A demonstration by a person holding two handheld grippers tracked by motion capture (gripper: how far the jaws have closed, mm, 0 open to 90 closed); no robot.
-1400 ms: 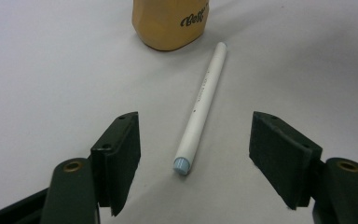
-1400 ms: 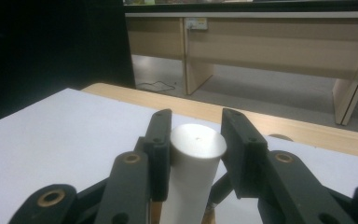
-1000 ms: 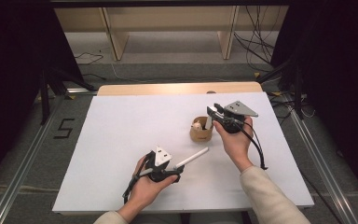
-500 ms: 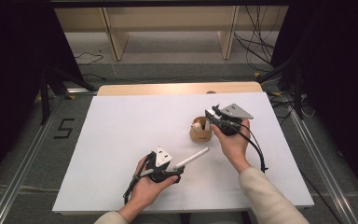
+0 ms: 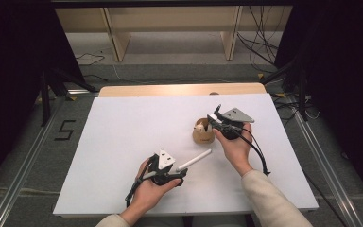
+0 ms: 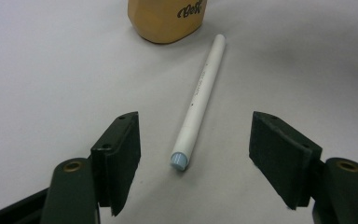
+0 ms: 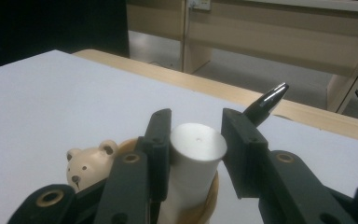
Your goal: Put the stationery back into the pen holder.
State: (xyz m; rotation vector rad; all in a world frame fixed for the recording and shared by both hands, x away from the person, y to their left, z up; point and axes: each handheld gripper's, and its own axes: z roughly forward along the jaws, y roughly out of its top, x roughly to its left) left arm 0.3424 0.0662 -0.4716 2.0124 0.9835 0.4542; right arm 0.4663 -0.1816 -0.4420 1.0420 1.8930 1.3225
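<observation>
High view: The left gripper (image 5: 182, 174) rests low on the near part of the white worktop (image 5: 123, 132), its fingers around the near end of a white pen (image 5: 194, 161) that lies flat and points toward the far right. The right gripper (image 5: 213, 121) is held over a small tan pen holder (image 5: 202, 134) standing right of centre. Whether the right fingers are clenched cannot be told from this angle.

Left gripper view: The fingers (image 6: 121, 158) are released, spread wide, with the pen (image 6: 198, 100) lying between them and touching neither. Its blue end cap faces the camera. The holder (image 6: 165, 18) stands just beyond the pen's far tip and is cut off at the top edge.

Right gripper view: The fingers (image 7: 161, 149) bracket a white cylinder (image 7: 193, 163) that stands in the holder (image 7: 212, 186); the left finger touches it, and a narrow gap remains on the right, so a firm grasp cannot be confirmed. A bear figure (image 7: 87, 163) sits on the holder rim. A dark pointed tip (image 7: 266, 103) rises behind the fingers; its nature is unclear.

Risks: Closing the left fingers off-centre may roll the pen away. Moving the cylinder sideways may tip the light holder. The holder interior is hidden.
</observation>
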